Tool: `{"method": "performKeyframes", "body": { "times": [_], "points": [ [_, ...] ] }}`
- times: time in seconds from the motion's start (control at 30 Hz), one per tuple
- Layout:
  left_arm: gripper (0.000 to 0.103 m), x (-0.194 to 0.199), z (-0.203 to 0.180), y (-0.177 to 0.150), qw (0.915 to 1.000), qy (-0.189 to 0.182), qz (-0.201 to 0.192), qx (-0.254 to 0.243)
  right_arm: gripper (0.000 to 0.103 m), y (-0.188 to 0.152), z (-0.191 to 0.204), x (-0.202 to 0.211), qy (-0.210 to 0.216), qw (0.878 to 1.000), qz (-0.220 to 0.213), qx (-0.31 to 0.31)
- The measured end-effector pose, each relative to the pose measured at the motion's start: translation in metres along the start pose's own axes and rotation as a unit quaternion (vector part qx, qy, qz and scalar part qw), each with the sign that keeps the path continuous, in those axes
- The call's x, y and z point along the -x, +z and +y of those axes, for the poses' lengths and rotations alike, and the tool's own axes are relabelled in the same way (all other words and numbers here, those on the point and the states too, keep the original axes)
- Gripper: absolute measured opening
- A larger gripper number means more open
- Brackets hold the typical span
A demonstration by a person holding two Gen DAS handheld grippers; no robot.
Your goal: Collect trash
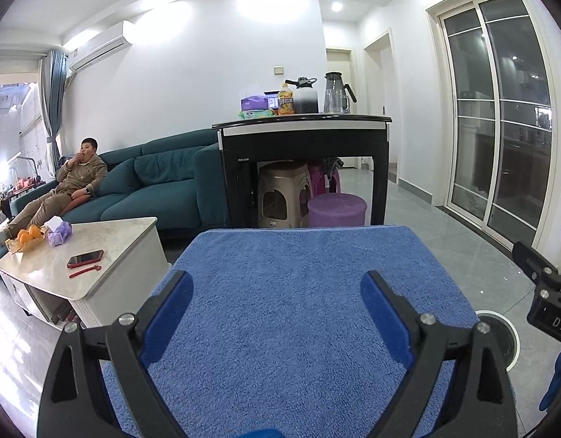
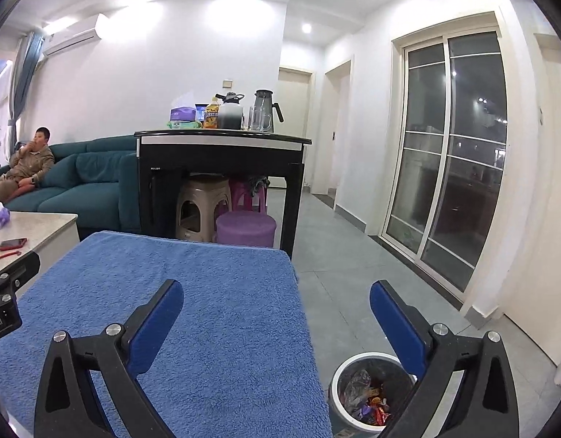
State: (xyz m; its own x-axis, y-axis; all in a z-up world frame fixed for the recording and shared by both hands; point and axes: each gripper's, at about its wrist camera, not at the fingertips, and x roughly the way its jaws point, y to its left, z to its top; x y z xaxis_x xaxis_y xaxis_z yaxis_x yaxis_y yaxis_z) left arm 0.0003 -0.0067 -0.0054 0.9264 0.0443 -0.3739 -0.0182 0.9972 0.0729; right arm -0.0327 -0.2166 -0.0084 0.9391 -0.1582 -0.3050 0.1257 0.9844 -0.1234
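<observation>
**Both grippers spread above the blue towel, bin on the floor beside it**

While we hold both grippers over the blue towel (image 1: pixel 298 292), the left gripper (image 1: pixel 277 314) and the right gripper (image 2: pixel 277 323) have their fingers spread wide with nothing between them. The trash bin (image 2: pixel 340 372) stands on the tiled floor just beside the towel's right edge, below the right gripper's outer finger. It holds crumpled wrappers (image 2: pixel 368 398), clear film and some orange and red packets; what they once held we cannot tell. In the left wrist view only the bin's white rim (image 1: pixel 506 325) peeks past the towel's right edge.
</observation>
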Motion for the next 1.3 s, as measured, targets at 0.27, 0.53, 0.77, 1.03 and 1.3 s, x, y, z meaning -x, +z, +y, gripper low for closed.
{"method": "performKeyframes", "body": {
  "times": [0.27, 0.53, 0.77, 1.03, 1.3],
  "points": [
    [0.093, 0.001, -0.006, -0.003, 1.0, -0.003, 0.003, -0.002, 0.103, -0.008, -0.008, 0.001, -0.003, 1.0, 0.008, -0.009],
    [0.093, 0.001, -0.008, -0.007, 1.0, 0.001, 0.008, -0.002, 0.103, -0.011, -0.012, 0.006, -0.009, 1.0, 0.007, -0.014],
    [0.093, 0.001, -0.007, -0.007, 0.9999, 0.007, 0.009, 0.001, 0.103, -0.013, -0.013, 0.007, -0.005, 1.0, 0.01, -0.012],
    [0.093, 0.0, -0.006, -0.007, 0.9998, 0.012, 0.013, 0.001, 0.103, -0.012, -0.018, 0.006, -0.006, 1.0, 0.015, -0.02],
    [0.093, -0.002, -0.004, -0.007, 0.9998, 0.011, 0.018, 0.003, 0.103, -0.012, -0.017, 0.005, -0.006, 1.0, 0.016, -0.019]
  ]
}}
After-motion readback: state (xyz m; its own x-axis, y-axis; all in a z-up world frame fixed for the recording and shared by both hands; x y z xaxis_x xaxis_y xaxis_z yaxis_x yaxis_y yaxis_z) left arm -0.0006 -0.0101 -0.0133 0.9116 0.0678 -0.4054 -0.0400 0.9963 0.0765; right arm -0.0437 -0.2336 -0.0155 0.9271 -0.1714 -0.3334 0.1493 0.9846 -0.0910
